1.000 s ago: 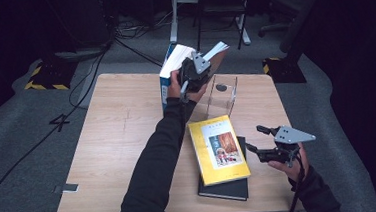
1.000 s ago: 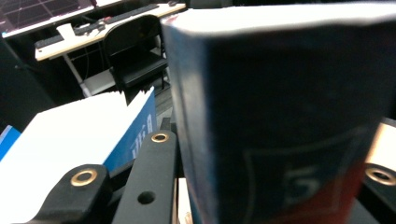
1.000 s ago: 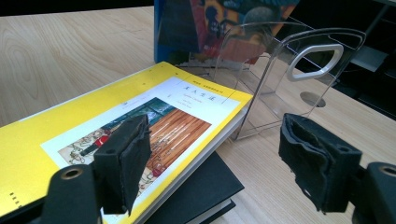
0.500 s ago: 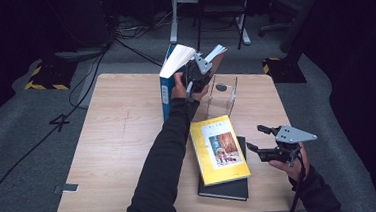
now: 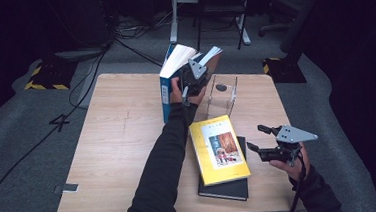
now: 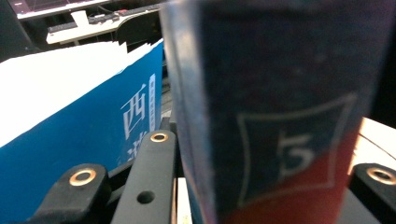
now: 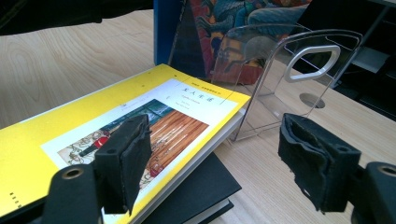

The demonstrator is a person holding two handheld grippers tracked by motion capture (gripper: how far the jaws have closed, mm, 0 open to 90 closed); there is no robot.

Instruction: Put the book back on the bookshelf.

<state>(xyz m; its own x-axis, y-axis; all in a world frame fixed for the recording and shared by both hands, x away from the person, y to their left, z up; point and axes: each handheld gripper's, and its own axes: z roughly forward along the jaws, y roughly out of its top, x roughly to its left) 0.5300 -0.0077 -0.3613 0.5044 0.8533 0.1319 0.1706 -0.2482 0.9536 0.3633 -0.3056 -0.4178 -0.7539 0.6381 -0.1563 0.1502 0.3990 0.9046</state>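
Fingers (image 6: 149, 186) around one of two upright books (image 5: 174, 82)

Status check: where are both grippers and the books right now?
Left gripper shut on dark book, upright by blue book. Right gripper open, empty, beside yellow book. Clear bookend stands close by.

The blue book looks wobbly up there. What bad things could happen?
1. The left hand-held gripper holds books standing on end. The blue book has its pages fanned open at the top, so it might tip or slip.
2. The clear bookend stands close beside them. A sideways nudge could knock it over.
3. The yellow book lies askew on the black book and could slide if bumped.
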